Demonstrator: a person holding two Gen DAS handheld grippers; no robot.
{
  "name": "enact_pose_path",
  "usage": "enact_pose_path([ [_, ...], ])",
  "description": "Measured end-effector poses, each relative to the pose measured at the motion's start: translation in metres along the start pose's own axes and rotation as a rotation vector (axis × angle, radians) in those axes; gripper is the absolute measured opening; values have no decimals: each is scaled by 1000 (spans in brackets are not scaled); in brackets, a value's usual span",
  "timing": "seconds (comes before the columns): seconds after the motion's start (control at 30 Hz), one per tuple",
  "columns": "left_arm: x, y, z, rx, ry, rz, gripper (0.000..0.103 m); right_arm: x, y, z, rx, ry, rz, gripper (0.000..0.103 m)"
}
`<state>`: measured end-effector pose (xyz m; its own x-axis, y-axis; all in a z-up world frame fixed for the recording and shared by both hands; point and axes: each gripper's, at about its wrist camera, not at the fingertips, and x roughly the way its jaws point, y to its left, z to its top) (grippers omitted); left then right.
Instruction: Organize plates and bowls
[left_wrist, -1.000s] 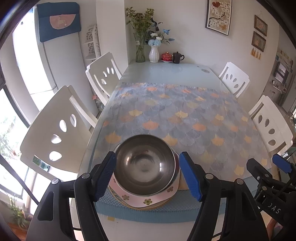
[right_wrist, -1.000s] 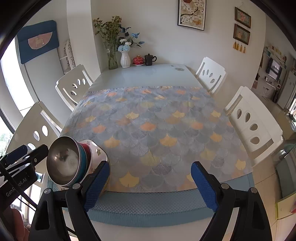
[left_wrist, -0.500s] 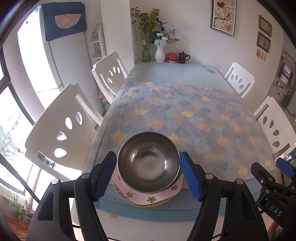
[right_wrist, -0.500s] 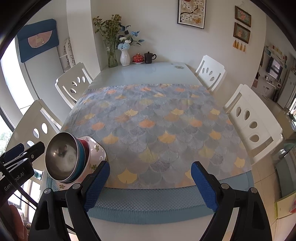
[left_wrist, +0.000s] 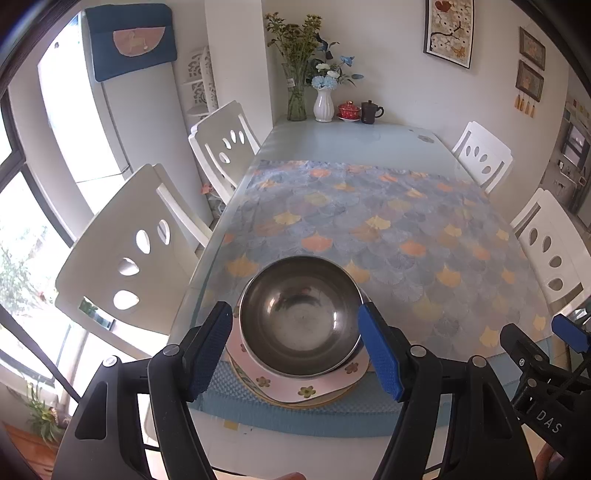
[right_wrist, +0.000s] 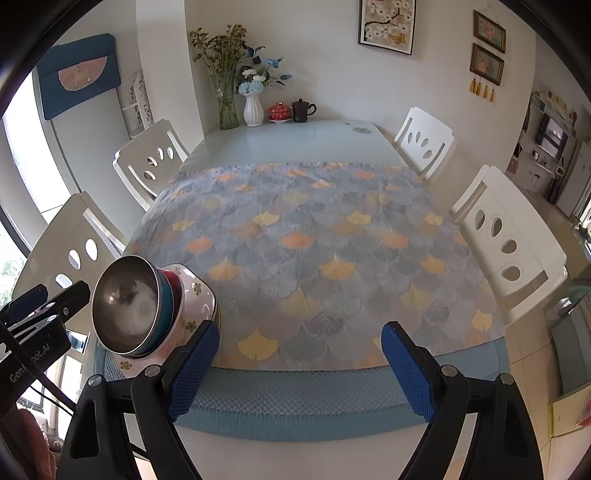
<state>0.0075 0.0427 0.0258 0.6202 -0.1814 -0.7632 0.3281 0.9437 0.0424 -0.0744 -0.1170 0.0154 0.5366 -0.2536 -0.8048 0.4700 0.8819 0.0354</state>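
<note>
A: Stacked at the near left corner of the glass desk (right_wrist: 295, 140): a polished round steel bowl (left_wrist: 300, 320) nested over a teal bowl (right_wrist: 167, 314) and a red one, all on a white square plate with small flowers (left_wrist: 295, 387), atop the fish-scale patterned cloth (right_wrist: 314, 258). Left gripper (left_wrist: 295, 350) poised over the pile, jaws wide either side of the steel rim, apparently clear of it, gripping nothing.

B: And the right gripper (right_wrist: 299, 363)? Jaws spread just as broadly, empty, above bare cloth beside the stack.

A: Handling, by the look of it: steel light, stiff, slick on the curved wall; ceramic beneath heavier, chippable. Best pinched across the rim wall, not the rounded belly. Likely to slide if squeezed low.

B: Around: white cut-out chairs (left_wrist: 133, 258) tight along both sides, vases of flowers (right_wrist: 253, 107) and a dark mug (right_wrist: 303, 110) well apart at the far end. Nothing blocking the stack; desk edge close, though.
</note>
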Motion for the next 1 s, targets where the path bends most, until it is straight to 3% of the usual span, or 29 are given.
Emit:
enact_pose_path([
  [1.0,4,-5,-12,30,40,-11,69,1,-7,1,21,-2,-1,88],
])
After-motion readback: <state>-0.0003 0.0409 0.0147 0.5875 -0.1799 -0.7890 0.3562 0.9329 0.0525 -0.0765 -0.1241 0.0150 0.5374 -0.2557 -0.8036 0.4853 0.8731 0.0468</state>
